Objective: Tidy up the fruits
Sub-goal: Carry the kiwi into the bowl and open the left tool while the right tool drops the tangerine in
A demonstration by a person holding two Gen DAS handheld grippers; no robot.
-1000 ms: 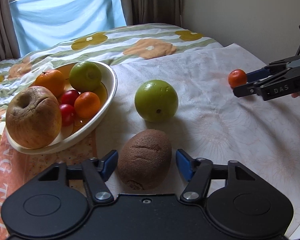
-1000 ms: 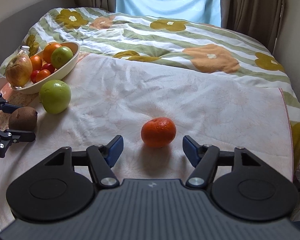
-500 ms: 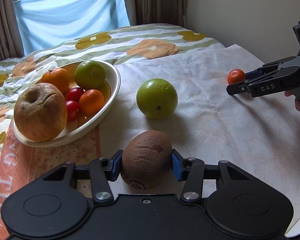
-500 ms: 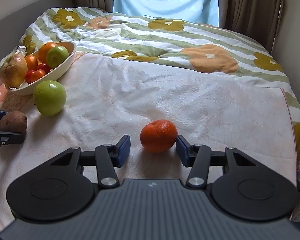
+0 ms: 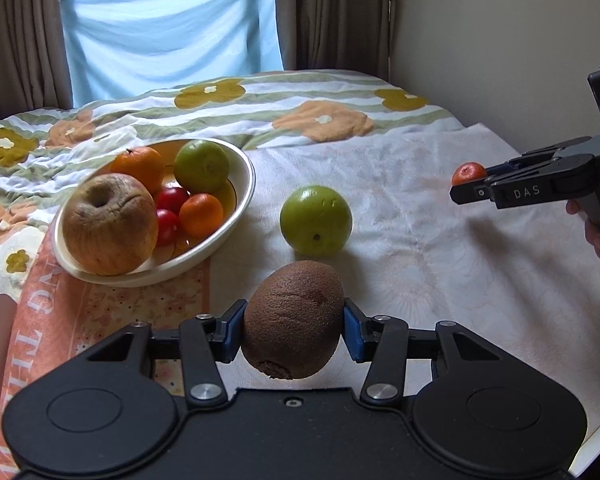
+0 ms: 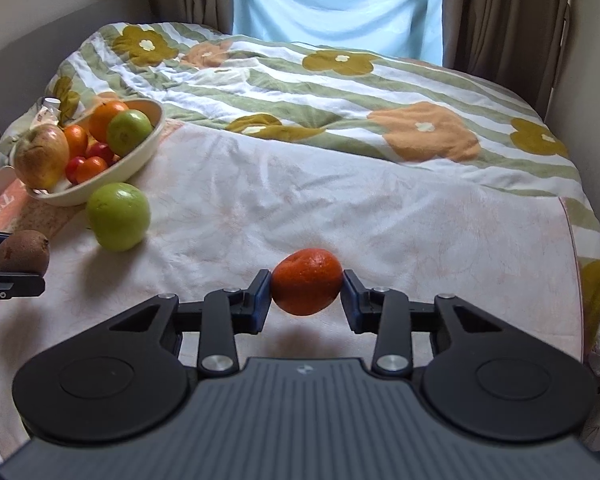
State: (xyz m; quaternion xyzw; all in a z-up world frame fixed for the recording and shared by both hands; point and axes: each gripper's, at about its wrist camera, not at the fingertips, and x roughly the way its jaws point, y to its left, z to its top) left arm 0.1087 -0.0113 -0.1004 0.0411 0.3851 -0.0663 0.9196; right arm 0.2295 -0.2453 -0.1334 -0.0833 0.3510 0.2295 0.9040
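Both grippers pinch fruit. Low in the left wrist view, the left gripper [image 5: 294, 330] has its blue pads pressed against the sides of a brown kiwi [image 5: 294, 318], which sits at the bottom centre of the frame, seemingly raised above the pale cloth [image 5: 420, 240]. Just beyond the kiwi, at frame centre, a green apple [image 5: 315, 219] rests on the cloth. Left of centre, a cream bowl [image 5: 242, 184] stands on an orange-patterned mat [image 5: 112, 308]; it holds a wrinkled brown apple [image 5: 110, 224], two red tomatoes [image 5: 171, 200], a small orange, a larger orange [image 5: 138, 166] and a second green fruit [image 5: 201, 165]. At the right edge the right gripper [image 5: 470, 184] shows in profile. In the right wrist view the right gripper [image 6: 305, 294] is clamped on a tangerine [image 6: 306, 281] at centre, lifted above its shadow on the cloth. Farther back a floral quilt [image 6: 340, 80] covers the bed, and a blue curtain [image 6: 336, 4] hangs at the top of the frame.
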